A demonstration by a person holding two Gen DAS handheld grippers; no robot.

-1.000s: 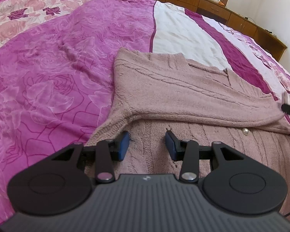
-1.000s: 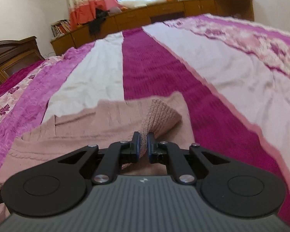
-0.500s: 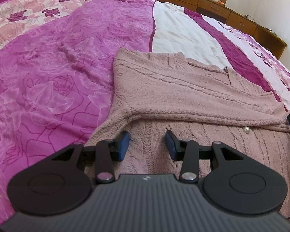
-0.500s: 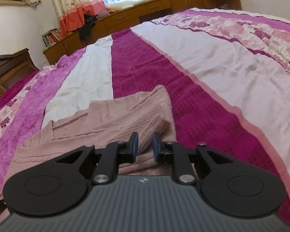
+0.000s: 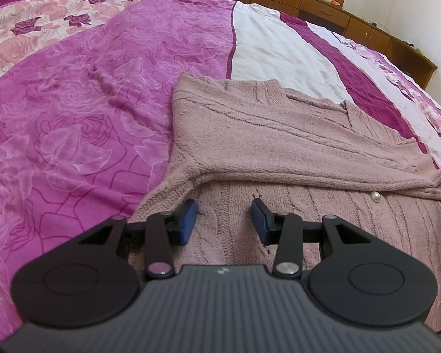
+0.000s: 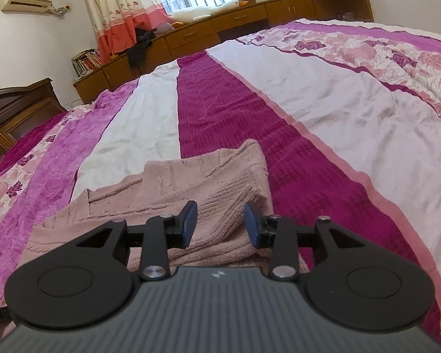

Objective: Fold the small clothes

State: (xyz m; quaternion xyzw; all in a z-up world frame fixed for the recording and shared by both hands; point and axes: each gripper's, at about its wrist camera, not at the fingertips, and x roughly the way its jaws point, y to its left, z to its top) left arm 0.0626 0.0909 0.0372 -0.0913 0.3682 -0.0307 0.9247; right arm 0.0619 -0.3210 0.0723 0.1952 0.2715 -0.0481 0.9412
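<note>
**One flap down on the pink cardigan, both grippers free**

From the left wrist, we see the left gripper (image 5: 224, 217) low over the near left of the pink knitted cardigan (image 5: 279, 147), jaws wide apart and holding nothing. The cardigan lies flat on the bedspread (image 5: 73, 117), its far portion folded toward us, a pearl button (image 5: 375, 196) showing near the fold's edge.

From the right wrist, the right gripper (image 6: 220, 223) hovers above the cardigan's right end (image 6: 220, 182), jaws apart, empty. For the next fold, we judge it best to grip a doubled edge squarely on both sides, lift evenly, and keep the knit taut.
</note>
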